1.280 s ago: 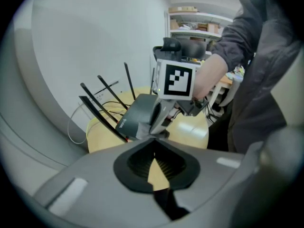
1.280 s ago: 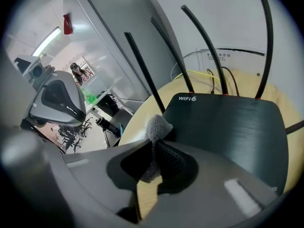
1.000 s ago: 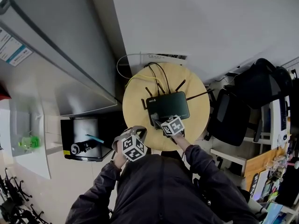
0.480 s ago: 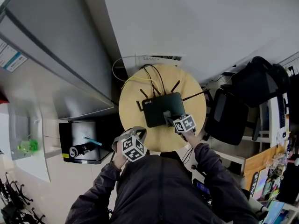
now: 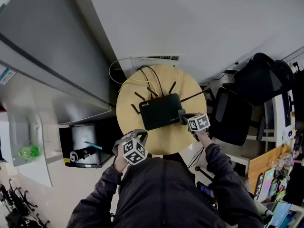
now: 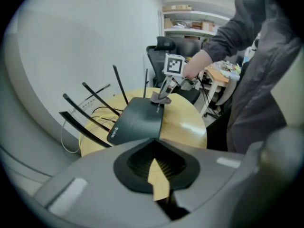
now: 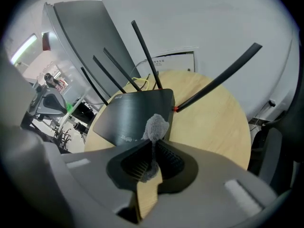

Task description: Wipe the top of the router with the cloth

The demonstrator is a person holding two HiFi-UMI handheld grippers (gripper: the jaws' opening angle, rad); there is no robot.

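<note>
A black router [image 5: 159, 110] with several thin antennas lies on a round wooden table [image 5: 190, 91]. My right gripper [image 5: 183, 118] is shut on a small grey cloth [image 7: 156, 126], which rests at the router's [image 7: 133, 113] near right corner. In the left gripper view the cloth [image 6: 159, 98] hangs on that same router [image 6: 137, 120] edge under the right gripper's marker cube. My left gripper [image 5: 141, 133] is held back off the table's near edge, shut with nothing in it, its jaws [image 6: 154, 156] aimed at the router.
Black and yellow cables [image 5: 145, 77] run from the router's back to a wall panel [image 5: 154, 59]. A black office chair [image 5: 232, 118] stands right of the table, and a grey cabinet [image 5: 47, 56] left of it. A low shelf [image 5: 85, 151] holds small items.
The right gripper has dragged the cloth rightward across the router's top, from its front middle to its right edge. The left gripper has stayed put.
</note>
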